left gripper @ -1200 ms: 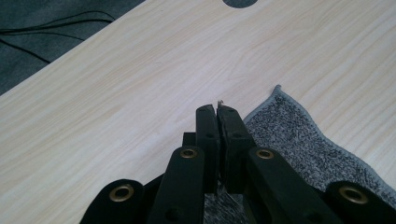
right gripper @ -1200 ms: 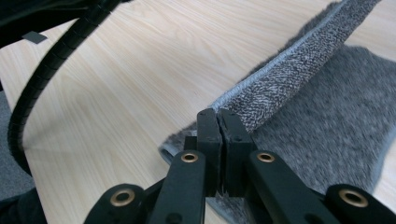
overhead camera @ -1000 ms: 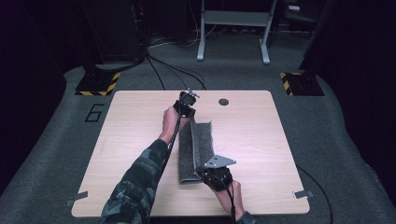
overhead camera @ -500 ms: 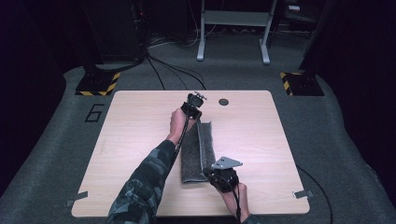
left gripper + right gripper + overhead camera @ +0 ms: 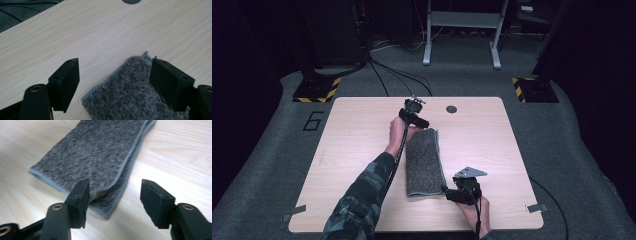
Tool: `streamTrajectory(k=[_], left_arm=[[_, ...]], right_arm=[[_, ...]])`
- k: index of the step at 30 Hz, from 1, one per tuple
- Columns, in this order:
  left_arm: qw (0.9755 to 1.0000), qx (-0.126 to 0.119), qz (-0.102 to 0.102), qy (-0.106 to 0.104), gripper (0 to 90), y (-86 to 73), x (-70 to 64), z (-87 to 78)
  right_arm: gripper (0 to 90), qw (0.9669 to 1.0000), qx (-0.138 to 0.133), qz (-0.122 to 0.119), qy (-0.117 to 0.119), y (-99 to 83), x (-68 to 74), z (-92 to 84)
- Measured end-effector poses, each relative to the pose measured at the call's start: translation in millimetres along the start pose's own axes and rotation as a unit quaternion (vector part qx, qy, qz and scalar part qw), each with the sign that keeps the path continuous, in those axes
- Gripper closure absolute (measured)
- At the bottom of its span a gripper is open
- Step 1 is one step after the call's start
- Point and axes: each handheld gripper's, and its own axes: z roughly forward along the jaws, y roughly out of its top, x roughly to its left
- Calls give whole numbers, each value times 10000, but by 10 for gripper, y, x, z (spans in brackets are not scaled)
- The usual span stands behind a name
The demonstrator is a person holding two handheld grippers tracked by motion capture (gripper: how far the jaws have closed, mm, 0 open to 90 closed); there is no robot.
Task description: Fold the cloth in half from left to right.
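Towel: a grey folded towel [image 5: 424, 162] is laid flat near the middle of the tabletop [image 5: 352, 150], its long axis running from far edge to near edge.
Left gripper [image 5: 416, 120]: jaws are held wide apart over the towel's far end [image 5: 135, 92]; nothing is gripped.
Right gripper [image 5: 451, 193]: jaws are spread at the near right corner [image 5: 105, 202]; nothing is held.
Nearer hand: judged equal, one at each end.
Containers: none seen.
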Motion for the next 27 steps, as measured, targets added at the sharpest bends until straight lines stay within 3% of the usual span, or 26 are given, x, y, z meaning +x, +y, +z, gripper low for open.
streamTrajectory(k=[6, 12, 13, 20, 23, 27], left_arm=[[10000, 16, 43, 36, 201, -195, 48, -69], [9998, 179, -15, 71, 190, -451, 143, -38], [9995, 287, -55, 72, 187, -538, 174, 14], [9982, 550, -185, 119, 188, -708, 246, 170], [9984, 502, -76, 259, 186, -764, 236, 213], [9987, 445, -109, 236, 168, -802, 249, 210]], right_arm=[[321, 10000, -65, -23, -32, 128, -72, 38], [247, 9998, 153, -99, -79, 212, -123, 167], [245, 9997, 234, -71, -91, 194, -133, 191], [244, 9977, 580, -203, -283, 51, -156, 283], [241, 9973, 582, -273, -342, 7, -154, 293], [239, 9968, 589, -358, -414, -17, -131, 282]])
